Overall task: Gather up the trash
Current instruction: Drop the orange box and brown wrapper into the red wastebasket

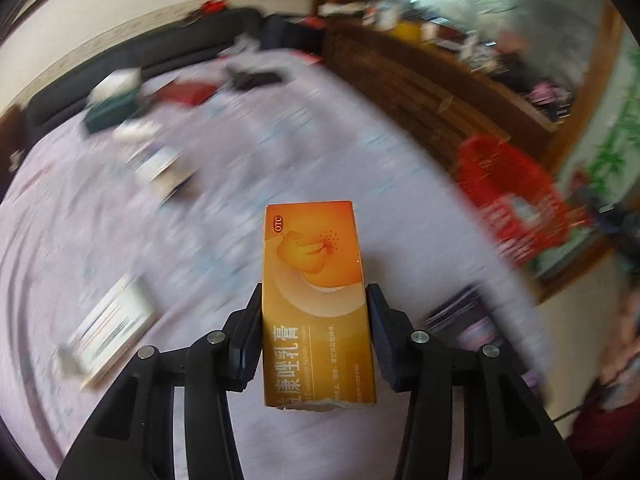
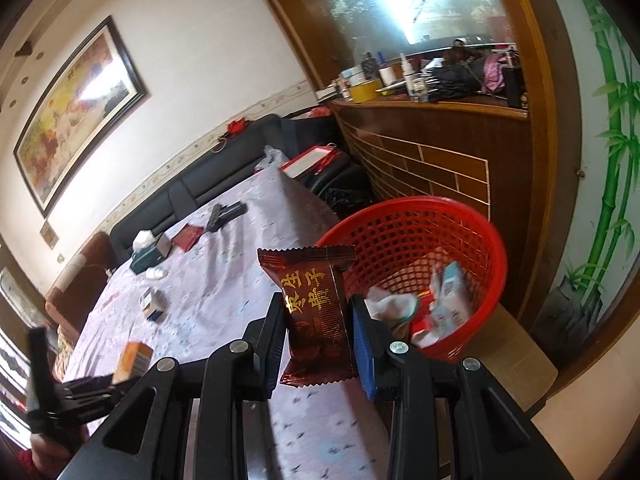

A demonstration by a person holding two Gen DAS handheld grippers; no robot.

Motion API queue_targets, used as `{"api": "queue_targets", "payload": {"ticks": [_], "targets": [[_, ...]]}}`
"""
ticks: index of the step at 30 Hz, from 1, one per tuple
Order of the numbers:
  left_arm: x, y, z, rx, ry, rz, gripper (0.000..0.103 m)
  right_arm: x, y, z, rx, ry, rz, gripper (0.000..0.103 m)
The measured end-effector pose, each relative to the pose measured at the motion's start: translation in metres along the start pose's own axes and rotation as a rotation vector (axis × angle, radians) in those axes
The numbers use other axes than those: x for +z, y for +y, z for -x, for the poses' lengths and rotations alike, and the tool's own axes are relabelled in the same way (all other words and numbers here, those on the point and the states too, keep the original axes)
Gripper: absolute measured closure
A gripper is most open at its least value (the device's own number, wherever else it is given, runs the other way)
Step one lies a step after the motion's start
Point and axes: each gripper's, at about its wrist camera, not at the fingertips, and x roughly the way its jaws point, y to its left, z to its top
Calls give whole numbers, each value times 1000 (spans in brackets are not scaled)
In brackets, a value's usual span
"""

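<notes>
My left gripper (image 1: 315, 304) is shut on an orange medicine box (image 1: 314, 280) and holds it above the lilac tablecloth (image 1: 224, 200); the view around it is blurred. My right gripper (image 2: 318, 312) is shut on a dark red snack wrapper (image 2: 316, 312) with gold print, held at the table's edge just left of a red mesh basket (image 2: 472, 236). The basket holds several boxes and wrappers (image 2: 448, 300). The basket shows blurred in the left wrist view (image 1: 512, 196) to the right. The left gripper with its orange box (image 2: 134, 360) shows at the right wrist view's lower left.
On the cloth lie a small white-blue box (image 2: 152, 304), a green tissue box (image 2: 148, 256), a red booklet (image 2: 188, 236), a black object (image 2: 226, 214) and a white booklet (image 1: 112, 328). A black sofa (image 2: 208, 172) stands behind, a cluttered wooden counter (image 2: 440, 152) to the right.
</notes>
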Motion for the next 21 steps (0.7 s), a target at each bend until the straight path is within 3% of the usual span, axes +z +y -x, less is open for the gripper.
{"api": "queue_targets", "payload": {"ticks": [5,11,13,14,16,18,21], "targets": [[48,-72,-3,-154,-53,-76,57,22,-24,0,-14,-25,-62,69],[90,-138,-45,-237,-60,-119,57,46,-57,-5,-51,-29,-132,68],[96,-151,-61,-249,-44,-130,48,53,-65,-12,-50,-23,-150,67],[97,-155,-68,-238,-37,-133,47,56,-67,-17,-56,-16,-147,66],[96,-154,-77,-236,-8,-119,47,59,-78,-30,-58,14,-163,42],[89,-145,-74,-256,7,-101,47,58,-85,-34,-46,23,-190,42],[77,-127,-62,-230,3,-100,46,52,-86,-27,-42,15,-190,42]]}}
